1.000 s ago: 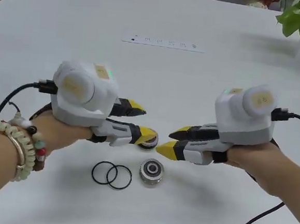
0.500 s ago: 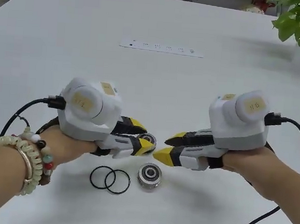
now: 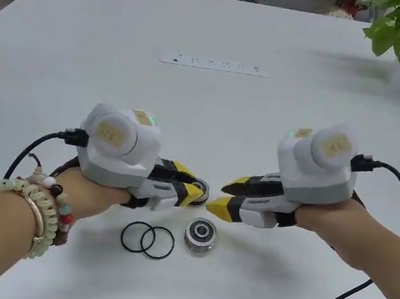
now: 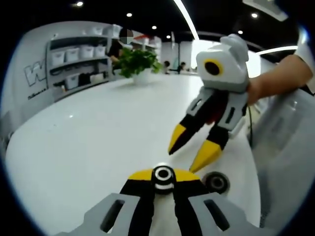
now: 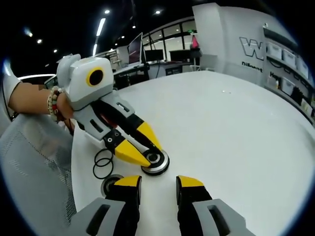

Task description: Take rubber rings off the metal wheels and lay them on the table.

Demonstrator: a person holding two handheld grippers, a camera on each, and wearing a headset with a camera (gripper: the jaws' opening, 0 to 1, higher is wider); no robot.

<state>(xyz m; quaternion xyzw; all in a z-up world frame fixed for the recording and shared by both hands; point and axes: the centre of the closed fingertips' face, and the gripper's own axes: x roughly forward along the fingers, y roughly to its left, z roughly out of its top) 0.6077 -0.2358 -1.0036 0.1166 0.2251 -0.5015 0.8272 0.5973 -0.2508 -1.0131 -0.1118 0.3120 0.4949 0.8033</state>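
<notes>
Big "W" (image 5: 247,47) on bg wall (image 5: 221,29)

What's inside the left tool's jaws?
A metal wheel, gripped between the yellow tips of the left tool. The tips cover part of its rim, so whatever is around it there is hidden.
</notes>
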